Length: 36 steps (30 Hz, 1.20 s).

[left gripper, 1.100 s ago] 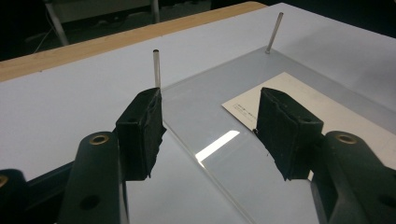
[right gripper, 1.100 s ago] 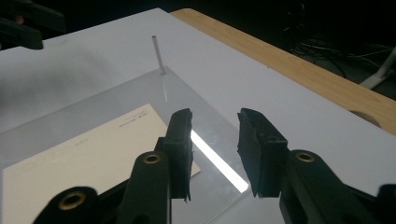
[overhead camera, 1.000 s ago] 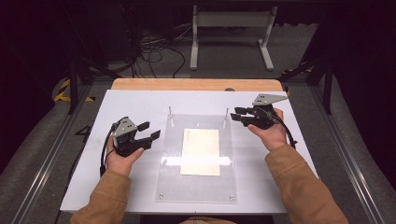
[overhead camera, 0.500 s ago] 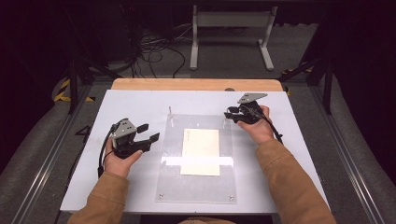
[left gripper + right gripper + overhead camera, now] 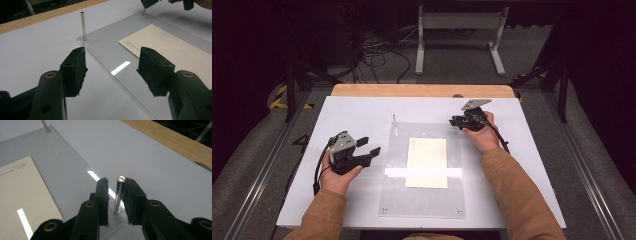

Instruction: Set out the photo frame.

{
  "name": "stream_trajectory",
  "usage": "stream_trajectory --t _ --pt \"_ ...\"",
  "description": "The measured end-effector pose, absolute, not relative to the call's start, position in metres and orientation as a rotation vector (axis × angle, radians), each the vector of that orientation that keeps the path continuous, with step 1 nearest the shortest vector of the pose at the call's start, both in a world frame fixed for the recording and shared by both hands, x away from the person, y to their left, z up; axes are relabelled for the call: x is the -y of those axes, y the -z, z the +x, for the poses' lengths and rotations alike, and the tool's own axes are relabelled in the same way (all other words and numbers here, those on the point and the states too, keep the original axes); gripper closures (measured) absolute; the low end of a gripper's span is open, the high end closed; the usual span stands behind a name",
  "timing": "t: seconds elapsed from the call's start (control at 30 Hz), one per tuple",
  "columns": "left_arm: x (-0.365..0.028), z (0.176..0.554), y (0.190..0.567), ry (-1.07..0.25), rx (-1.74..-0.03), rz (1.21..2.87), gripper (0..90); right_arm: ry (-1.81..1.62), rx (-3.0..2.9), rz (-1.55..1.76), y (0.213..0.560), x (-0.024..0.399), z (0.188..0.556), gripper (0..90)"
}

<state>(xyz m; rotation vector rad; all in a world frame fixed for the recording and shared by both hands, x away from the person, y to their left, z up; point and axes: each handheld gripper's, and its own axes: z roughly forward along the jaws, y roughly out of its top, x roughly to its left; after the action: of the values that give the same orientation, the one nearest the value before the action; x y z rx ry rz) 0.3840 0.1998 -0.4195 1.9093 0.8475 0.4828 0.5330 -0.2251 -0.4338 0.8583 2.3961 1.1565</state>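
Note:
A clear acrylic plate (image 5: 422,200) lies flat on the white tabletop (image 5: 522,165), with a cream card (image 5: 427,162) on its middle. Thin metal posts stand at its two far corners: the left post (image 5: 395,120) and the right post (image 5: 119,192). My right gripper (image 5: 458,121) is low at the far right corner, its jaws either side of the right post. The jaws have just been closing; the right pad (image 5: 132,192) lies against the post while a slim gap remains at the left pad. My left gripper (image 5: 368,146) hovers open and empty just left of the plate's edge.
A wooden strip (image 5: 422,90) borders the table's far edge. Beyond it are a dark floor with cables (image 5: 377,55) and a white metal stand (image 5: 459,35). Metal rails run along both sides of the table.
The right hand has moved left and down to the plate's far right corner, and its jaws have narrowed around the right post. The left hand has stayed put.

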Motion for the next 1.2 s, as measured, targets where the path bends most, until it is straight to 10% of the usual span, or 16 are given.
stream_trajectory --t 1.2 --pt "-0.2 0.372 0.424 -0.468 -0.818 1.934 39.5 -1.046 -2.499 1.035 0.432 0.219 0.55 85.6"
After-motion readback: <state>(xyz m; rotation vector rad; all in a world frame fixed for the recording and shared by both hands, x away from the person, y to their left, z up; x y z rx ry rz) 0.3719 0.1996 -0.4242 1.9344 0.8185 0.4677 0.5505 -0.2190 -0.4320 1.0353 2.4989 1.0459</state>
